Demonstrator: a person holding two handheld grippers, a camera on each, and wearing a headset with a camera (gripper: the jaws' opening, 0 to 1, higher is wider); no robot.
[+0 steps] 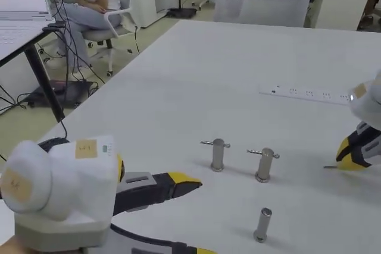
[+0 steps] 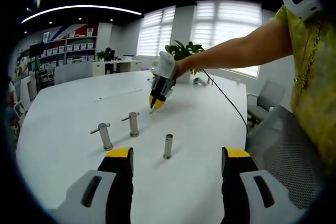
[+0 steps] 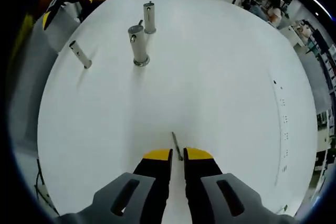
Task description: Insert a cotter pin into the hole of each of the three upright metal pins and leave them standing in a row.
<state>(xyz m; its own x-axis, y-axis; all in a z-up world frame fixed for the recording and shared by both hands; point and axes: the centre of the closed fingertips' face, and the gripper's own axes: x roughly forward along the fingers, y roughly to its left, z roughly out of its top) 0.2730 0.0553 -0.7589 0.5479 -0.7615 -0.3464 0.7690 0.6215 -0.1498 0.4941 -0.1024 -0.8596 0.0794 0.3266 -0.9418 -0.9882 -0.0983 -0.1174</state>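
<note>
My right gripper (image 3: pixel 177 153) is pinched on a cotter pin (image 3: pixel 176 142) poking past its tips; my left gripper (image 2: pixel 177 153) has its jaws spread, holding nothing. Well ahead of the right gripper, the nearer pin (image 3: pixel 138 45) and the farther pin (image 3: pixel 149 17) already carry cotter pins through their holes. By my reckoning only the bare pin (image 2: pixel 167 146), just ahead of the left gripper, is left.
</note>
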